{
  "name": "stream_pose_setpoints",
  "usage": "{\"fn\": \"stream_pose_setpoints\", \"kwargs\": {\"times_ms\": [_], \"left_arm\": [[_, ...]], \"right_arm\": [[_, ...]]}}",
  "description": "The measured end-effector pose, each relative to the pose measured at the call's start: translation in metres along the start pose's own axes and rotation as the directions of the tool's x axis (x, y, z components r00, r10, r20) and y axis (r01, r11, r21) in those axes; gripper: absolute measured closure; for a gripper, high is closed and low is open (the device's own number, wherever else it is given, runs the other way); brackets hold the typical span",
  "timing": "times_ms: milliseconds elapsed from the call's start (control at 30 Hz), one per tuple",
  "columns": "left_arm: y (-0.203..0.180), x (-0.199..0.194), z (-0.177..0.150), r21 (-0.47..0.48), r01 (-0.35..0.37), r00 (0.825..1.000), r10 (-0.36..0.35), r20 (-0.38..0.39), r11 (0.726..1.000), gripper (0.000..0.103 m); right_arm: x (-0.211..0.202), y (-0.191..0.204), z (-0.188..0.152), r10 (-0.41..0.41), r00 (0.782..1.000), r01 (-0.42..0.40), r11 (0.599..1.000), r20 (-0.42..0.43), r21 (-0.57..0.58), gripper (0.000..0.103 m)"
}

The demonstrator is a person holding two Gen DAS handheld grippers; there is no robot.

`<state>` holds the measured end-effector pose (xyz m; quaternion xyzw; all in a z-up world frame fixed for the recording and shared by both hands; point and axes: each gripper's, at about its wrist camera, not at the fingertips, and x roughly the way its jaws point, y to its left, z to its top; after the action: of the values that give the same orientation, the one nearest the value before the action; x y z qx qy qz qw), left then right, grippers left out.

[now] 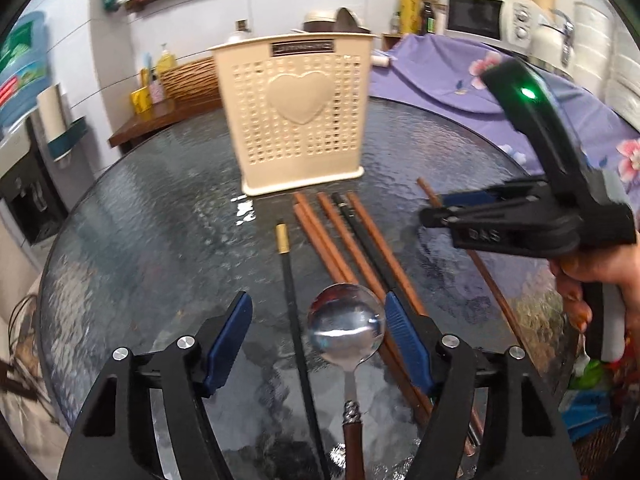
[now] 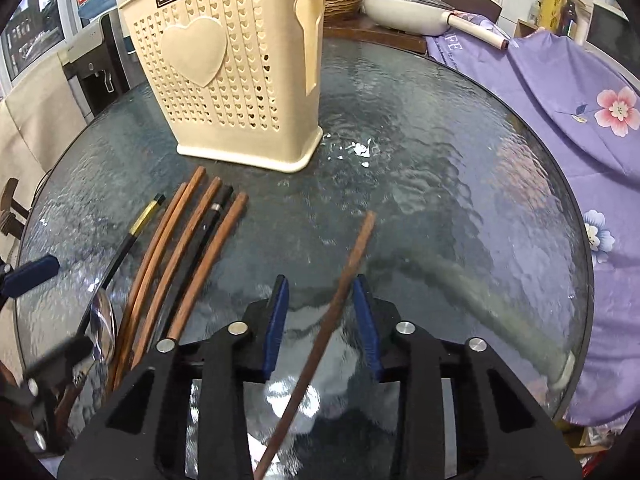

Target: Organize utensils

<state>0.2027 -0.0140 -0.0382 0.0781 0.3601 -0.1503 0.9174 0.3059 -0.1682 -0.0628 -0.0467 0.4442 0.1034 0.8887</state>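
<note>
Nearby, cream holder [image 2: 236,76], left gripper [image 1: 318,330] wide astride spoon [image 1: 346,330], right gripper [image 2: 320,312] narrow, loosely flanking lone chopstick [image 2: 348,276].

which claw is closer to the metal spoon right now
Left. The left claw straddles the spoon, whose bowl lies between its open pads. The right claw is off to the spoon's right, around a lone brown chopstick.

Glossy metal spoon [image 1: 346,326], rippled glass table [image 1: 160,216]
</note>
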Motion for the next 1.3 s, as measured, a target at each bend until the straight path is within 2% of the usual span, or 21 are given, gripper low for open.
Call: {"fn": "stream_pose_setpoints", "kwargs": {"times_ms": [67, 233, 333, 500, 833, 1100, 1300], "left_arm": [[-0.004, 0.005, 0.002, 0.032, 0.031, 0.999, -0.031, -0.014, 0.999, 0.037], [-0.009, 0.019, 0.002, 0.098, 0.036, 0.999, -0.033, -0.034, 0.994, 0.041], [-0.006, 0.025, 0.003, 0.088, 0.074, 0.996, -0.069, -0.057, 0.993, 0.046], [-0.004, 0.030, 0.004, 0.099, 0.083, 0.994, -0.075, -0.082, 0.992, 0.057], [-0.005, 0.027, 0.004, 0.067, 0.075, 0.994, -0.069, -0.086, 0.995, 0.058], [-0.002, 0.011, 0.013, 0.048, 0.060, 0.998, -0.060, -0.009, 0.997, 0.058], [0.005, -0.003, 0.023, 0.024, 0.046, 0.996, -0.047, 0.074, 0.999, 0.058]], "right_arm": [[0.002, 0.002, 0.003, -0.001, 1.000, 0.001, 1.000, -0.003, -0.007, 0.077], [0.003, 0.004, 0.007, 0.008, 1.000, -0.008, 1.000, -0.013, -0.018, 0.084], [0.004, 0.004, 0.008, 0.009, 1.000, -0.009, 1.000, -0.019, -0.019, 0.086], [0.006, 0.003, 0.011, 0.014, 1.000, -0.014, 1.000, -0.024, -0.013, 0.089], [0.007, 0.001, 0.012, 0.018, 1.000, -0.018, 1.000, -0.016, 0.001, 0.094], [0.008, -0.006, 0.015, 0.041, 0.999, -0.041, 0.999, -0.005, 0.024, 0.096], [-0.010, -0.013, 0.023, 0.075, 0.995, -0.078, 0.996, 0.065, 0.050, 0.096]]}}
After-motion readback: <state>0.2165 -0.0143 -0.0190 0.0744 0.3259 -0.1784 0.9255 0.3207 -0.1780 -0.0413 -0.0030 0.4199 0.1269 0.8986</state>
